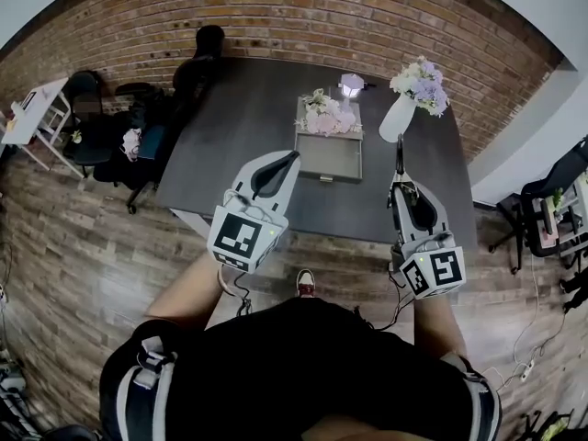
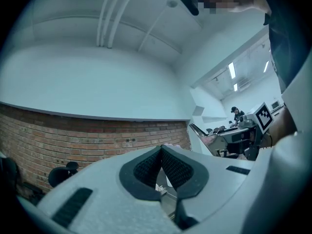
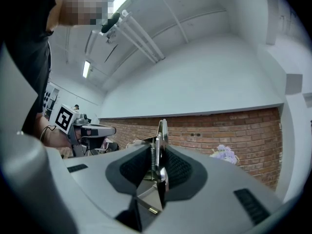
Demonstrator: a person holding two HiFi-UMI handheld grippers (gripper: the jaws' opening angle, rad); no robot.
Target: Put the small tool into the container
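A grey rectangular container [image 1: 328, 157] lies open on the dark table [image 1: 239, 127], with pale flowers [image 1: 323, 118] at its far end. My right gripper [image 1: 401, 184] hovers over the table's near right part, to the right of the container, shut on a small metal tool [image 1: 399, 159] that sticks out past the tips. In the right gripper view the tool [image 3: 162, 130] stands upright between the pads, its spring showing. My left gripper [image 1: 294, 157] points at the container's near left corner. Its fingertips [image 2: 161, 148] meet with nothing between them.
A white vase [image 1: 398, 118] with purple flowers stands right of the container, and a small lamp [image 1: 351, 84] behind it. Black chairs [image 1: 129, 141] crowd the table's left side. A brick wall runs behind. The table's near edge [image 1: 312, 232] lies just below both grippers.
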